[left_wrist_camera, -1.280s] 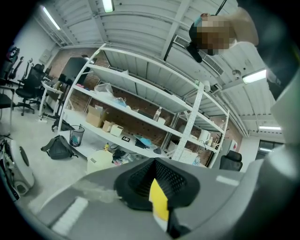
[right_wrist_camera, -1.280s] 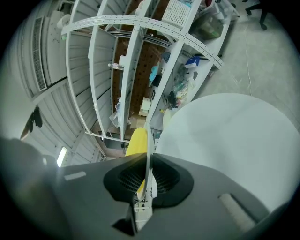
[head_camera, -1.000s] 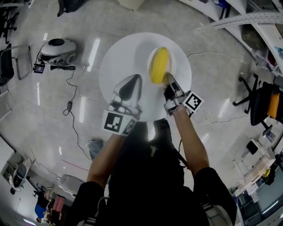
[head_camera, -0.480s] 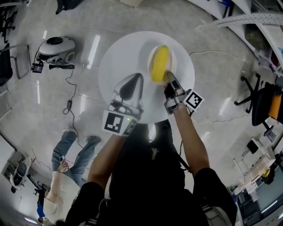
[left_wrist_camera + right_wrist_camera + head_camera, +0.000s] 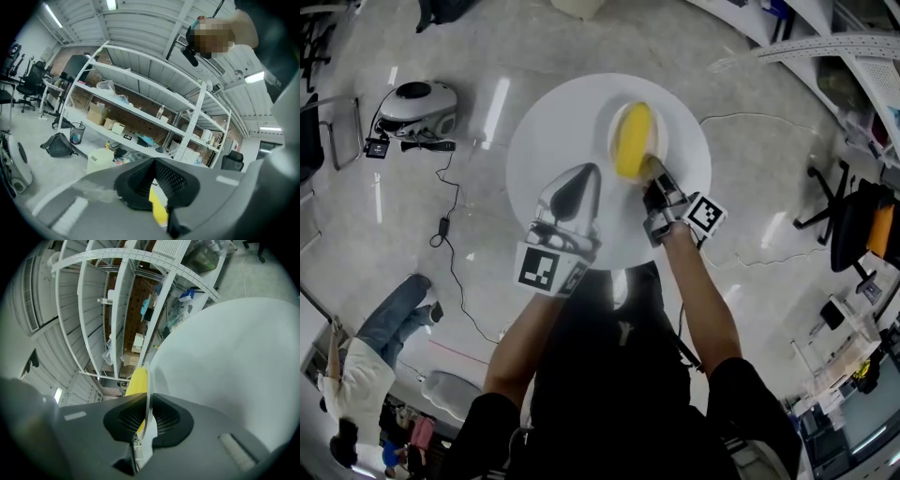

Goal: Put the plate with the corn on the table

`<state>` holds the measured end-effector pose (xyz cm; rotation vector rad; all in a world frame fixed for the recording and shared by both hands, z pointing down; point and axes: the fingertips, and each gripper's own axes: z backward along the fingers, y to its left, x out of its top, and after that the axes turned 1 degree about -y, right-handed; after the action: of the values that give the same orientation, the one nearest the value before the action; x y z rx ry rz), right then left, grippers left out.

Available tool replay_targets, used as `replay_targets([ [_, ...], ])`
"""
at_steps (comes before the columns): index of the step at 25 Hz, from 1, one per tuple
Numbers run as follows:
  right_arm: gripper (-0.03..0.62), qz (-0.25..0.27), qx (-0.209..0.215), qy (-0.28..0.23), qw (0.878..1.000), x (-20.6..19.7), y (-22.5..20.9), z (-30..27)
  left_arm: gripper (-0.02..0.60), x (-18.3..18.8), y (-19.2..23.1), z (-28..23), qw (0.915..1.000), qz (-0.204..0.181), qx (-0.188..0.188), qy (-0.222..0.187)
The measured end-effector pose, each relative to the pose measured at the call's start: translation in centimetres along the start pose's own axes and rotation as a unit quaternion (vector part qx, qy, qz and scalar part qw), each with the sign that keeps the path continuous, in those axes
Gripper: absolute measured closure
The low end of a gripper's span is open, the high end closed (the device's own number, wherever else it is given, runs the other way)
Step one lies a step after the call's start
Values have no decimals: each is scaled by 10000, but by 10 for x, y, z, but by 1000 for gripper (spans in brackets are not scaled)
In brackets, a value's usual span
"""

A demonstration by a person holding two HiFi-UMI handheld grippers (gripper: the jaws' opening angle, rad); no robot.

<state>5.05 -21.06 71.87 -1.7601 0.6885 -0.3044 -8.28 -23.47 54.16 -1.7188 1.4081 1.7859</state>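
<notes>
A yellow corn cob [image 5: 634,141] lies on a small white plate [image 5: 662,127] over the right part of the round white table [image 5: 553,131]. My right gripper [image 5: 652,180] is shut on the plate's near rim. In the right gripper view the thin plate edge [image 5: 149,394] runs between the pads, with the corn [image 5: 137,380] on its left and the table top [image 5: 234,362] on its right. Whether the plate touches the table I cannot tell. My left gripper [image 5: 587,172] hovers over the table's near part, shut on nothing. The corn [image 5: 158,208] shows beyond its jaws.
On the floor at the left lies a white device [image 5: 417,105] with a black cable. A person [image 5: 366,356] is at the lower left. Metal shelves [image 5: 853,56] stand at the upper right, and an office chair [image 5: 853,225] stands at the right.
Both grippers and the plate have hardly moved. A person has come into view on the floor at the lower left and moved leftward.
</notes>
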Motion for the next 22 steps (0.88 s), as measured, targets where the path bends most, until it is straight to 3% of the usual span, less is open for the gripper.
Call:
replay_targets([
  [11,554,-2,-192,172,9997,1,-8,-10,578,1,5,-4,10000,25,57,-10],
  [19,556,-159,-1020,339,9941,-5,-28,-1,580,3,6,-5,10000,21,78,-7],
  [22,559,-166,-934,343,9949,-5,-25,-4,580,4,6,-4,9999,20,109,-24],
])
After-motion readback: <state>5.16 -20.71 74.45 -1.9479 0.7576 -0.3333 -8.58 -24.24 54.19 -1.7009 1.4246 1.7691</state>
